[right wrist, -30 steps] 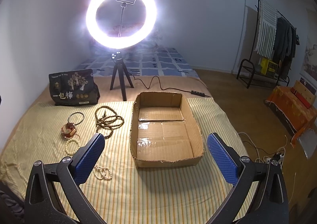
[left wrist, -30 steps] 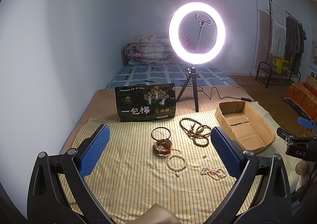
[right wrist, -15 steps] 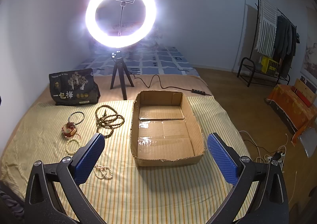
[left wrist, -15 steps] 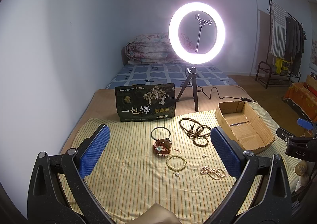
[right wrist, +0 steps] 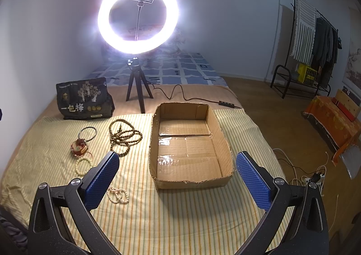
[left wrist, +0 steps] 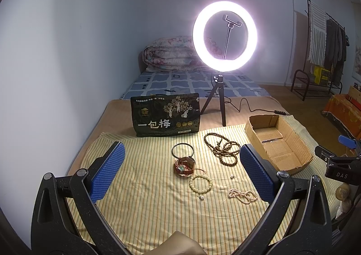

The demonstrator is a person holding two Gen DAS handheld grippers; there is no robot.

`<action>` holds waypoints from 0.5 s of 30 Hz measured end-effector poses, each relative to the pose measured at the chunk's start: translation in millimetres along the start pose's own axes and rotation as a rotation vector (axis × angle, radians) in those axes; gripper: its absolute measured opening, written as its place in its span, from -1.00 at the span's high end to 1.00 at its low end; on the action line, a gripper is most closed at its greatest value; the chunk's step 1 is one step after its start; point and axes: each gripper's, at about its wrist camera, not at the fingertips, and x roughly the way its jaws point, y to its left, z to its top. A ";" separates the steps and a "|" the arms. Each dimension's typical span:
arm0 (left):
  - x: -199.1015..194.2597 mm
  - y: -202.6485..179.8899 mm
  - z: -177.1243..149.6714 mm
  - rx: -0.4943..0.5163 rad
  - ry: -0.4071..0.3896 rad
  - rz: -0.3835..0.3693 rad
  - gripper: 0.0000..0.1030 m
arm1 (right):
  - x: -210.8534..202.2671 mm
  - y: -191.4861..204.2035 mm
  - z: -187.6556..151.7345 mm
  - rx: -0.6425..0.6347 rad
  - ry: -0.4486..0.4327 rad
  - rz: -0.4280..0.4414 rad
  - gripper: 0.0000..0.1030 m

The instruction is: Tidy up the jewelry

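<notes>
Jewelry lies on a striped yellow cloth (left wrist: 140, 187): a dark bangle (left wrist: 182, 150), a red-brown bracelet (left wrist: 185, 166), a cream bead bracelet (left wrist: 200, 184), a pearl strand (left wrist: 242, 196), a long brown bead necklace (left wrist: 222, 149) and small pearl studs (left wrist: 232, 176). An empty cardboard box (left wrist: 278, 144) stands to their right. My left gripper (left wrist: 180, 171) is open and empty, held above the near edge of the cloth. My right gripper (right wrist: 177, 178) is open and empty, in front of the box (right wrist: 189, 146); the necklace (right wrist: 124, 136) and pearl strand (right wrist: 118, 194) show at its left.
A lit ring light on a tripod (left wrist: 224, 36) stands behind the cloth, with its cable (right wrist: 180, 95) trailing right. A black snack bag (left wrist: 165, 115) stands at the back left. A wall is at left. A clothes rack (right wrist: 309, 36) and floor cables (right wrist: 300, 171) are at right.
The right gripper has shifted slightly, so the box sits a touch higher in its view. The left gripper and the jewelry have not visibly moved.
</notes>
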 end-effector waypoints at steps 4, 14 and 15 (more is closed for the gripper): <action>-0.5 -2.5 -0.6 0.000 0.005 -0.001 -1.00 | -0.2 0.9 -0.7 -0.001 0.001 0.001 -0.99; 6.0 -2.1 -3.4 -0.005 0.021 -0.004 -1.00 | 1.7 1.6 -2.7 -0.003 0.011 0.013 -0.99; 6.1 -3.2 -4.3 -0.005 0.024 -0.004 -1.00 | 1.9 2.6 -3.5 -0.004 0.014 0.015 -0.99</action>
